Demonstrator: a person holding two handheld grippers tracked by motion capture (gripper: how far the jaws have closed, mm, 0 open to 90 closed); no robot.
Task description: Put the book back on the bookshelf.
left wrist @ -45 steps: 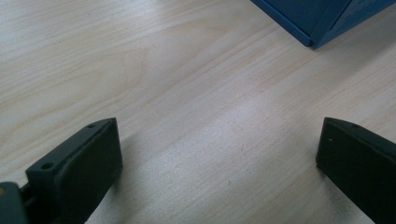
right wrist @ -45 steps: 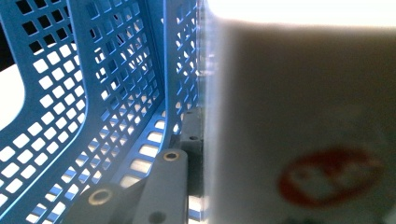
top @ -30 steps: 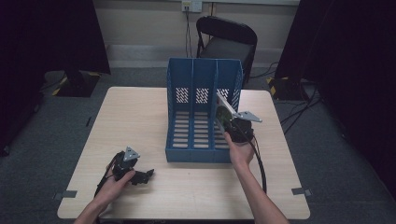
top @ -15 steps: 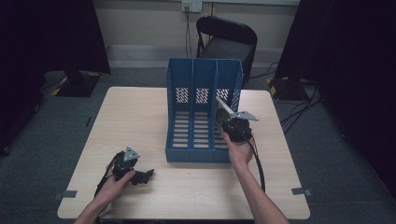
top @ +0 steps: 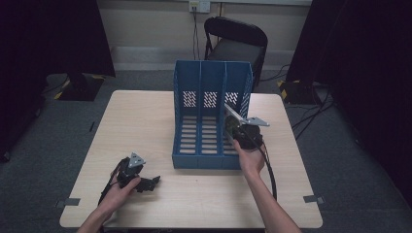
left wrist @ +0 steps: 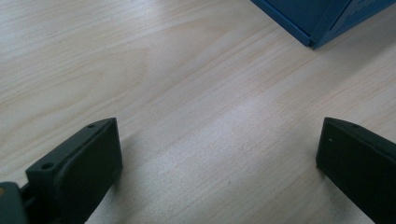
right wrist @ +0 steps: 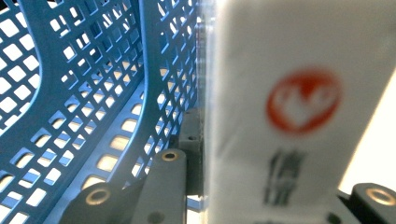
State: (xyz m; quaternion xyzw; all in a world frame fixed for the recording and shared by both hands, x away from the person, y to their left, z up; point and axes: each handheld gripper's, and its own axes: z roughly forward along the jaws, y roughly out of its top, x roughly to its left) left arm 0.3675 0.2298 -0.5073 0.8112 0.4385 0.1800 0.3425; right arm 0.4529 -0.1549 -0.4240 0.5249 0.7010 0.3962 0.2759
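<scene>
A blue three-slot file holder point(top: 212, 92) stands on the wooden table point(top: 145, 121), open side toward me. My right gripper point(top: 238, 127) is at the holder's right slot, shut on a flat white case point(top: 232, 112) that tilts up out of it. In the right gripper view the case point(right wrist: 289, 93) bears a red round logo and stands between the jaws, beside the holder's lattice wall point(right wrist: 84, 93). Those jaws have just been easing open a little, with the case still between them. My left gripper point(top: 148, 183) rests low on the table at the front left, open point(left wrist: 217, 140) and holding nothing.
A black folding chair point(top: 238, 41) stands behind the table's far edge. The holder's front left corner point(left wrist: 322, 18) lies ahead of the left gripper. Bare tabletop spreads to the left of the holder. Cables trail on the floor at the right.
</scene>
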